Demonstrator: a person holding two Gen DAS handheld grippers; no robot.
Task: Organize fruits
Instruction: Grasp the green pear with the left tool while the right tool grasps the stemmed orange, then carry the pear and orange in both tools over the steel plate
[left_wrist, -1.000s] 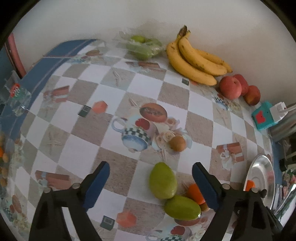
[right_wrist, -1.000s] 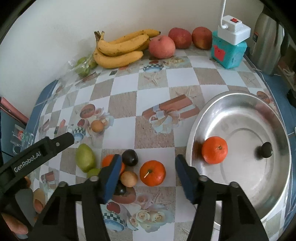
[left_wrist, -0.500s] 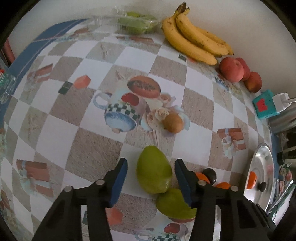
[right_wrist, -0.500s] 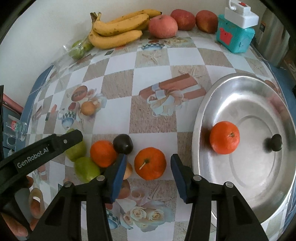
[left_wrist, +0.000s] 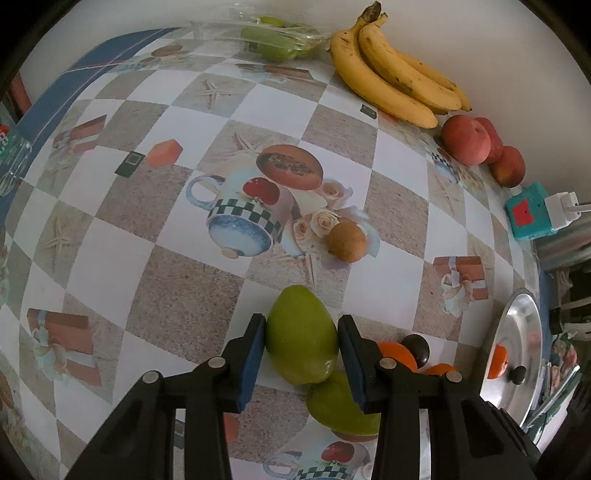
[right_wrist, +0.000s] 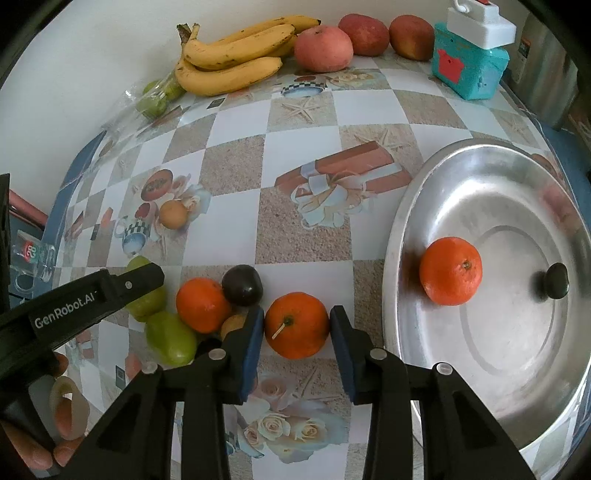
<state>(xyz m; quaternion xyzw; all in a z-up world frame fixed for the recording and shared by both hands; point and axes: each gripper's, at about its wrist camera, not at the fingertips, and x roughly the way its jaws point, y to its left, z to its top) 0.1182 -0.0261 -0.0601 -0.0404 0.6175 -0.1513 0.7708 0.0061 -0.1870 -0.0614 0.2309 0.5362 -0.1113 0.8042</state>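
Smooth green mango (left_wrist: 301, 338) sits between left claw (left_wrist: 301, 352) pads.

Right wrist view. Desk (right_wrist: 303, 122) carries all items. Metal tray (right_wrist: 413, 206) at 3 o'clock; inside it one orange (right_wrist: 450, 271) left of a small dark knob (right_wrist: 553, 280). Just outside the tray rim, at 6 o'clock, a second orange (right_wrist: 296, 325) between the right gripper (right_wrist: 297, 330) pads. Touching cluster at 8 o'clock: third orange (right_wrist: 201, 304), dark fruit (right_wrist: 242, 285) behind it, two mangoes (right_wrist: 170, 338) to its left. Left gripper (left_wrist: 301, 338) pads flank the farther mango (left_wrist: 301, 334). Kiwi (right_wrist: 173, 214) alone at 9 o'clock. Along the wall, 11 to 1 o'clock: bagged fruit (right_wrist: 155, 99), bananas (right_wrist: 232, 55), three apples (right_wrist: 323, 48), box (right_wrist: 467, 62).
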